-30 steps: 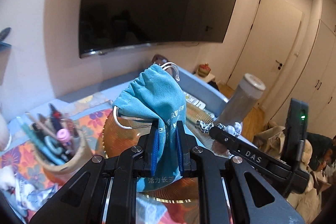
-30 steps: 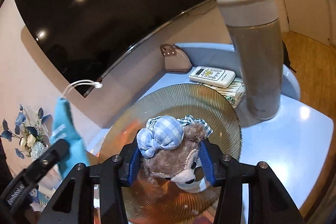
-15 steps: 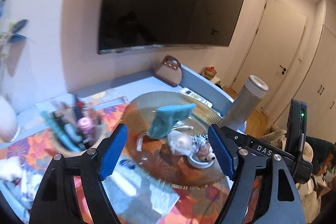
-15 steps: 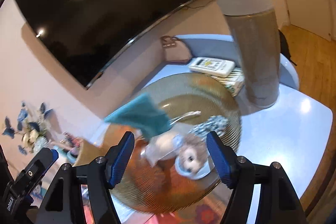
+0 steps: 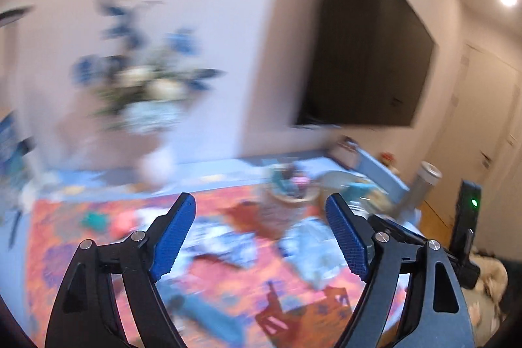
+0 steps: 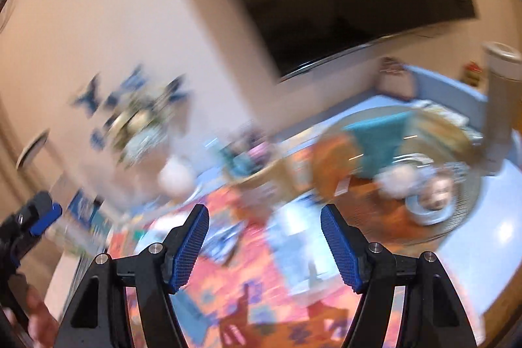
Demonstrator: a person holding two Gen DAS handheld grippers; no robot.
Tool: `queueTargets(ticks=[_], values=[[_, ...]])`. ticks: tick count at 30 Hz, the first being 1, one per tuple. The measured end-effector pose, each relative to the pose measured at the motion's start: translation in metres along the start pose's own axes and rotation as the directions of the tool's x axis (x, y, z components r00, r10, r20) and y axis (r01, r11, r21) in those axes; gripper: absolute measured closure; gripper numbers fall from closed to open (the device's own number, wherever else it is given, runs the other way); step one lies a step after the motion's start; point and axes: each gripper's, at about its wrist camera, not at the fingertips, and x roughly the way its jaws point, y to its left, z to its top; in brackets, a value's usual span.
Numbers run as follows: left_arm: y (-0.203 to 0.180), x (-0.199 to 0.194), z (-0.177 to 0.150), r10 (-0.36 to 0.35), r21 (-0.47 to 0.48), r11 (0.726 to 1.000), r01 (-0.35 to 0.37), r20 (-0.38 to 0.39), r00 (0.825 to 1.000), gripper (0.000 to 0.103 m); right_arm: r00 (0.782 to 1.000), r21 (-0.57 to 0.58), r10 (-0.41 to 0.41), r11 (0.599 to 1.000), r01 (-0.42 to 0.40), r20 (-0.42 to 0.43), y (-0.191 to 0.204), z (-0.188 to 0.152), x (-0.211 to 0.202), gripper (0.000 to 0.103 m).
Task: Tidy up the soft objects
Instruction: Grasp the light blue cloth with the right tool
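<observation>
On the ribbed amber glass plate [image 6: 385, 237] at far right lie the teal velvet drawstring pouch [image 6: 378, 139], long axis slanting up-right, and the small brown plush bear [image 6: 434, 201], both likely light and limp, so you pinch bunched fabric; left gripper [image 5: 261, 234] has just widened, right gripper [image 6: 264, 245] gapes, both empty.
</observation>
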Motion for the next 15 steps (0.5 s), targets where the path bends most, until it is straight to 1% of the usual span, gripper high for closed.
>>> queueTargets(ticks=[2,3,4,6,8,10,12,13,15], values=[[0.043,-0.019,-0.016,0.087,-0.066,0.994,-0.086,0.009,0.996,0.019,0.997,-0.053,0.052,0.997,-0.055,-0.059,0.03,-0.019,0.02,0.033],[0.057,-0.023,-0.022,0.106,-0.092,0.99,-0.106,0.003,0.994,0.019,0.993,-0.078,0.075,0.994,-0.082,-0.093,0.044,-0.028,0.03,0.033],[0.076,-0.027,-0.033,0.131,-0.129,0.983,-0.131,-0.008,0.991,0.019,0.989,-0.098,0.091,0.99,-0.102,-0.117,0.054,-0.037,0.038,0.033],[0.119,-0.027,-0.06,0.187,-0.207,0.959,-0.193,-0.046,0.981,0.019,0.979,-0.154,0.113,0.978,-0.139,-0.17,0.076,-0.057,0.058,0.033],[0.15,-0.018,-0.084,0.218,-0.256,0.938,-0.234,-0.092,0.972,0.019,0.968,-0.205,0.137,0.962,-0.181,-0.21,0.094,-0.078,0.077,0.033],[0.174,-0.006,-0.108,0.242,-0.287,0.919,-0.271,-0.132,0.961,0.019,0.959,-0.242,0.159,0.946,-0.216,-0.233,0.101,-0.096,0.092,0.033],[0.197,0.01,-0.133,0.243,-0.321,0.903,-0.285,-0.165,0.956,0.019,0.954,-0.281,0.151,0.933,-0.224,-0.258,0.104,-0.114,0.108,0.033],[0.205,0.017,-0.143,0.246,-0.336,0.894,-0.296,-0.183,0.952,0.019,0.952,-0.286,0.151,0.931,-0.228,-0.268,0.102,-0.119,0.113,0.033],[0.213,0.026,-0.155,0.241,-0.353,0.887,-0.299,-0.198,0.95,0.019,0.939,-0.269,0.162,0.931,-0.247,-0.302,0.095,-0.132,0.126,0.033]])
